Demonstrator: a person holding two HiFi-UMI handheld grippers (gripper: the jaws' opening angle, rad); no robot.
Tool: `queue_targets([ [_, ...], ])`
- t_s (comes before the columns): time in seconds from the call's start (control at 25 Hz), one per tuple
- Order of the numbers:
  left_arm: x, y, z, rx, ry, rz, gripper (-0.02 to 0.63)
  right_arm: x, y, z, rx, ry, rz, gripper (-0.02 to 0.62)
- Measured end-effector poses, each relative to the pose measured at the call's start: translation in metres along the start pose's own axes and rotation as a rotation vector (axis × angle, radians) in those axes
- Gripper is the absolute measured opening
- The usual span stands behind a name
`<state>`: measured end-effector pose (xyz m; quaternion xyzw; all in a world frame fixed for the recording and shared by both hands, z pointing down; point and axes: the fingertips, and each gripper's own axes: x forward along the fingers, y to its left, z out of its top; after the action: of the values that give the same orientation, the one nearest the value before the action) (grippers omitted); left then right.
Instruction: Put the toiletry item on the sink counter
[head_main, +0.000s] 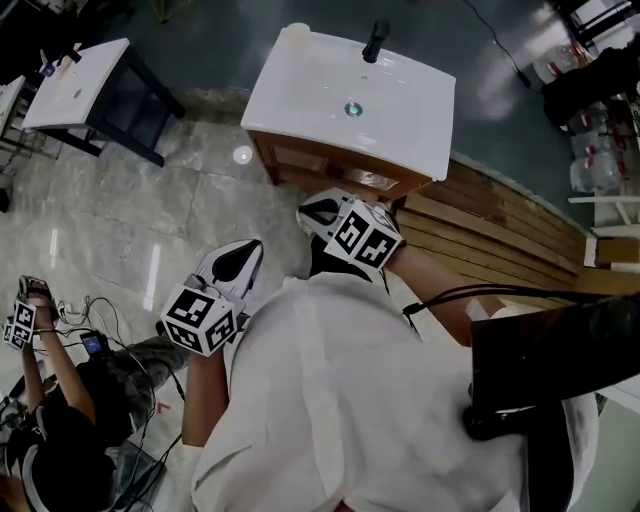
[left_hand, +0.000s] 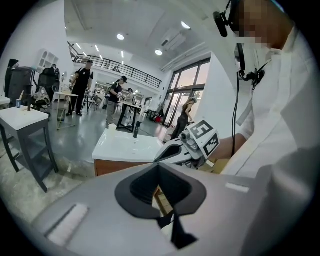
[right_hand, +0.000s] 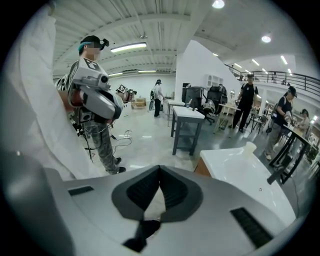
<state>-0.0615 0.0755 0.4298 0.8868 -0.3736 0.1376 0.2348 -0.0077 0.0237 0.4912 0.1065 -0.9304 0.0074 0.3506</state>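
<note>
Standing before sink counter (head_main: 400, 135): white top on wooden cabinet (head_main: 318, 165), seen from above in head view. Black tap (head_main: 375, 40) at far edge, drain (head_main: 352, 108) in middle of basin.

Small white container (head_main: 297, 32) upright on far left corner of the counter top, beside the basin, well apart from both grippers. Too small to tell what kind of toiletry. Also visible on that corner in right gripper view.

Left gripper (head_main: 248, 252) held low against white shirt (head_main: 330, 400), pointing toward the counter, short of its near edge. In left gripper view, jaws pressed together tip to tip. Nothing between them, only the hollow between the pads.

Right gripper (head_main: 308, 212) near the left one, not touching it, closer to the cabinet front, over the floor (head_main: 150, 220). In right gripper view, jaws likewise closed at the tips, nothing gripped.

Wooden slats (head_main: 500, 225) on the floor to the right of the cabinet. Grey table (head_main: 75, 80) with white top well off to the left. Second person (head_main: 50, 430) at lower left of head view, marker cubes in hand.
</note>
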Motion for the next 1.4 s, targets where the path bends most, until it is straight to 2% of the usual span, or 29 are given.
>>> queue_targets([
  [0.4, -0.002, -0.013, -0.006, 0.008, 0.003, -0.028, 0.006, -0.004, 0.027, 0.002, -0.011, -0.013, 0.033, 0.006],
  [1.4, 0.008, -0.007, -0.010, -0.003, 0.022, -0.046, 0.006, 0.004, 0.028, 0.000, -0.027, 0.003, 0.058, 0.005],
])
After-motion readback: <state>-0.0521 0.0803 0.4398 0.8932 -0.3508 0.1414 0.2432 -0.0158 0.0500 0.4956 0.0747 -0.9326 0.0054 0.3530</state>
